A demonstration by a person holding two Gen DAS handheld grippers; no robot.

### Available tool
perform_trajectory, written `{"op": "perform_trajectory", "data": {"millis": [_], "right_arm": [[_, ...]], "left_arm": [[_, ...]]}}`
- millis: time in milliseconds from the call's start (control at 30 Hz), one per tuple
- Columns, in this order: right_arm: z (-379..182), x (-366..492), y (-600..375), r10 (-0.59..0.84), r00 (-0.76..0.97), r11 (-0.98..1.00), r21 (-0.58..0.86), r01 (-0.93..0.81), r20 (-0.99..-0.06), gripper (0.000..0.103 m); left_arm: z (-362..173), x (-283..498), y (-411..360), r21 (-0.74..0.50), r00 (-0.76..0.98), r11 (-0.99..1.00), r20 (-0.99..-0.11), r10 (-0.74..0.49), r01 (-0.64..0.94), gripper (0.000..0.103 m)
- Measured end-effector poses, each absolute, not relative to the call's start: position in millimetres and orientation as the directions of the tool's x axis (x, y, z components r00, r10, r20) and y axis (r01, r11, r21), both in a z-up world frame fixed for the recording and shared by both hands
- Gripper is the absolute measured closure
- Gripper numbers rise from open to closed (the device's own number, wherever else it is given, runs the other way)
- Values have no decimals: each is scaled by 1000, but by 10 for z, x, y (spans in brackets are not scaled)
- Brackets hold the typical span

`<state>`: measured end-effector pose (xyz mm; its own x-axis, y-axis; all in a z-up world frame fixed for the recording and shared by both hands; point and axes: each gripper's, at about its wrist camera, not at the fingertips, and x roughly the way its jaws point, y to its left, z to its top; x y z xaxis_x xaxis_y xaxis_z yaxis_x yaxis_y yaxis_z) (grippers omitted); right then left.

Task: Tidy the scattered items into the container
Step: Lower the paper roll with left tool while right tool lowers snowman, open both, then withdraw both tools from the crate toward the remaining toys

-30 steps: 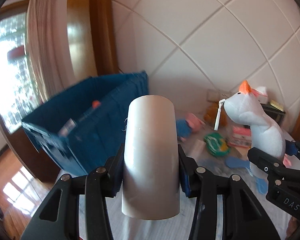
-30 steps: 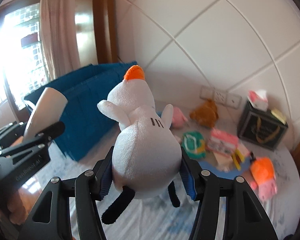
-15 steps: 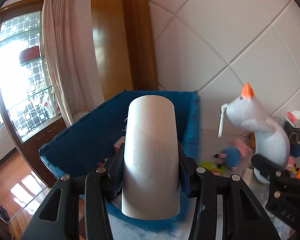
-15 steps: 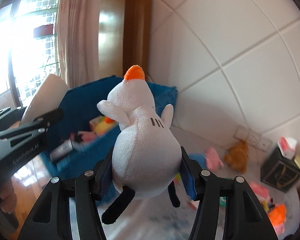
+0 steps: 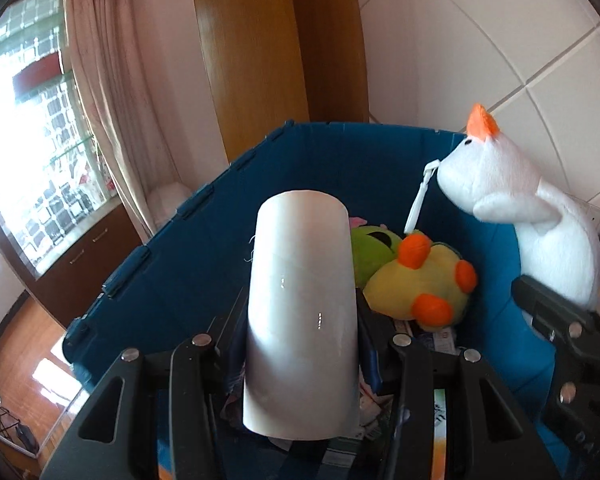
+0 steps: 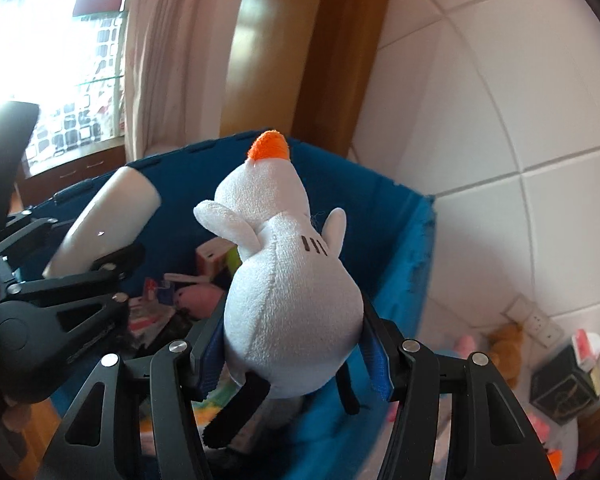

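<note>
— What have you got in hand?

— My left gripper (image 5: 300, 344) is clamped on a glossy white cylinder (image 5: 300, 312), smooth-sided and upright, held over the open blue bin (image 5: 188, 256). My right gripper (image 6: 292, 360) is squeezed around a white plush snowman (image 6: 288, 280) with an orange carrot nose, stubby white arms and black twig legs dangling below the jaws; a white tag hangs from its head. It is above the bin too, towards the right wall of it.

— What's in the bin?

— I see a yellow plush with orange spots (image 5: 420, 284) leaning on a green plush (image 5: 370, 248), a pink plush (image 6: 200, 296), and some packets beneath.

— And around it?

— White tiled wall (image 6: 500, 120) behind, a wooden pillar (image 5: 268, 48), a pale curtain (image 5: 100, 80) by a bright window. To the right of the bin, on the tabletop, sit a brown plush (image 6: 504, 340) and a dark box (image 6: 564, 388).
</note>
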<state>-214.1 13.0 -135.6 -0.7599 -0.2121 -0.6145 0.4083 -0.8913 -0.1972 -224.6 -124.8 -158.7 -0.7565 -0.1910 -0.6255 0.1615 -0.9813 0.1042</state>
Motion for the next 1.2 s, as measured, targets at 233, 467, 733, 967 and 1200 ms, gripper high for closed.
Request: {"op": "perform_trajectory", "data": {"millis": [233,467,733,967,1200], "right_arm": [[-1403,-2202,193,-201,-748,-902,-178,393,-633,45],[-1471,-2261,61,-153,-734,-907,-201,371,-662,42],[-1467,-2199,96,-100,-753,-922,-225,316,-650,41],[-1362,-2142,349,-103,-796,-962,-144,233,-597,23],[-1375,-1699,613,-150,-844,-971,-82,223,-516,19]], "left_arm": [[-1579,-2239,-1314,18,-785,-993,-611,-100,113,19],[-1670,-2173,-1210,68,-785,-995,-612,-96,69,19],[-1617,-2126,-1196,71,-812,-991,-567,-137,118,19],[-1565,-2073,-1212,42,-838,-993,-532,-119,114,19],[-1497,-1747,-1231,-27,-867,-997,-496,-47,70,19]]}}
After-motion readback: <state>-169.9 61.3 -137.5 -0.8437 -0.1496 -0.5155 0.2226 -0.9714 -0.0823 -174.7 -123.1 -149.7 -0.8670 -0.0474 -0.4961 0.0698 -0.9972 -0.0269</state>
